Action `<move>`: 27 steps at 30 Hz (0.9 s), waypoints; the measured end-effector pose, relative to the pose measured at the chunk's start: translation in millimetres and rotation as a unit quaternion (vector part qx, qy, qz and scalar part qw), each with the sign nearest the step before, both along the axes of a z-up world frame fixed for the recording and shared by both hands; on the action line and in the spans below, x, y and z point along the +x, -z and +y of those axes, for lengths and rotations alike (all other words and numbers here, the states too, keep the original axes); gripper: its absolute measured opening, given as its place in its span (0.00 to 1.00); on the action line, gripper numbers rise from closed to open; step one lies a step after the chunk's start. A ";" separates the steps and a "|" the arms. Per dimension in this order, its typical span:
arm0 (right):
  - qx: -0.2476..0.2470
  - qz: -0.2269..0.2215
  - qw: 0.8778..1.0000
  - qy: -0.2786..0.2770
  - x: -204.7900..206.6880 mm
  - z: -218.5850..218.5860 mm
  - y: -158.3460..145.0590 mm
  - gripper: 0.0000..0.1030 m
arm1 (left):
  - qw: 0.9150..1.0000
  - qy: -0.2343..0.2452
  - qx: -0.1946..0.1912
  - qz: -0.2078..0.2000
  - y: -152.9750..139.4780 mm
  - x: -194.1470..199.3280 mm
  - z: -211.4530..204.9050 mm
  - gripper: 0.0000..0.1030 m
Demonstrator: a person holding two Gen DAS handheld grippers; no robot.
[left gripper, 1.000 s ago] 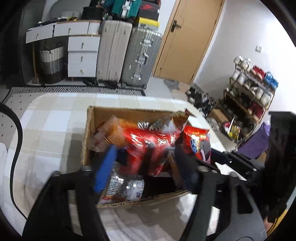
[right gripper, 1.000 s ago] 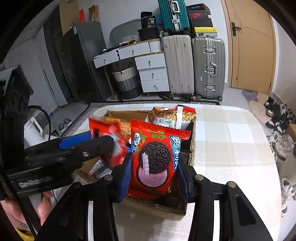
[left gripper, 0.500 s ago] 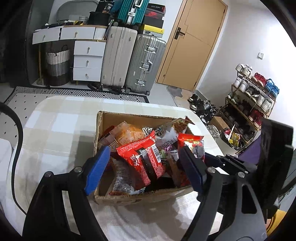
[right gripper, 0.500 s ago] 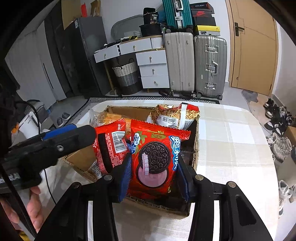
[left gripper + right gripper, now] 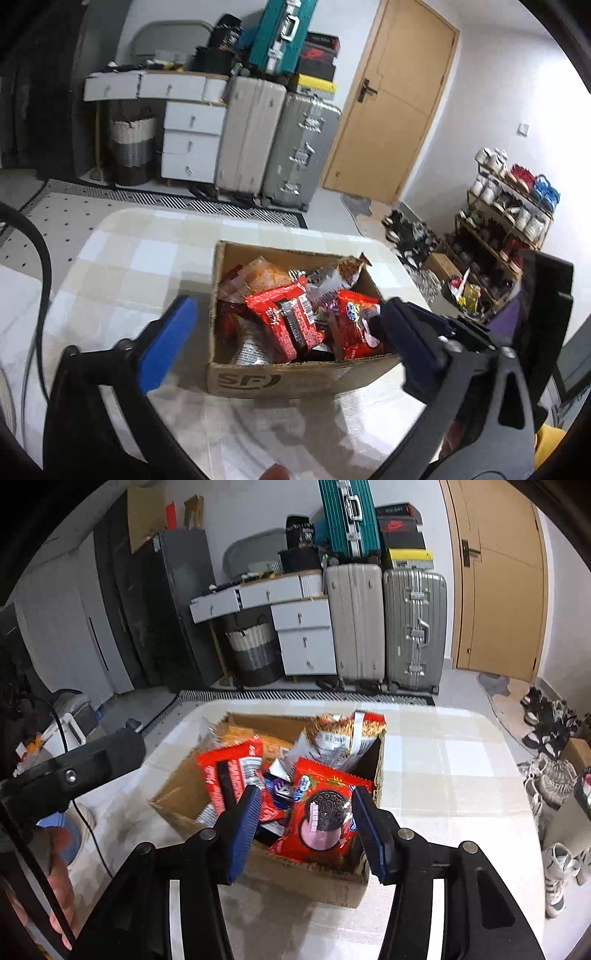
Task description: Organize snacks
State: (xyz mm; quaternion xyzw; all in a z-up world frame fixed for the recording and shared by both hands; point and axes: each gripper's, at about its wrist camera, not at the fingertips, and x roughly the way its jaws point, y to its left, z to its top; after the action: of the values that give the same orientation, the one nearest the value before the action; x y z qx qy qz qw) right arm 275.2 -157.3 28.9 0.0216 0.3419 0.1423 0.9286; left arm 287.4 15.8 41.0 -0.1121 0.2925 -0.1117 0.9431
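Cardboard box (image 5: 258, 380): sat on checked table (image 5: 122, 266), packed with snack packets.
Oreo packet (image 5: 321, 819): lay inside, near corner.
Left gripper (image 5: 284, 332): just spread wide, empty.
Right gripper (image 5: 304, 812): just loosened, off packet.

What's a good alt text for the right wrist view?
The right gripper, jaws apart and just opening, frames a red Oreo packet lying in an open cardboard box of snack packets on a checked tablecloth. The left gripper's finger shows at left; suitcases stand behind.

Red snack packets (image 5: 320, 818) fill the cardboard box (image 5: 280, 380).
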 end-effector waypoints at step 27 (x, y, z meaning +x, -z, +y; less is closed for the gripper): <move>0.099 -0.106 0.989 0.026 -237.9 -31.4 -72.6 0.87 | 0.989 -0.084 0.075 -0.093 -89.0 -298.1 -0.7 0.99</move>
State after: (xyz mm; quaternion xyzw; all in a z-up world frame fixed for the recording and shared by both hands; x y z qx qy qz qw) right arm 37.3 -188.6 101.5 0.1073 0.2248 0.1530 0.9563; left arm -10.7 15.1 130.0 -0.0543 0.2004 -0.0194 0.9780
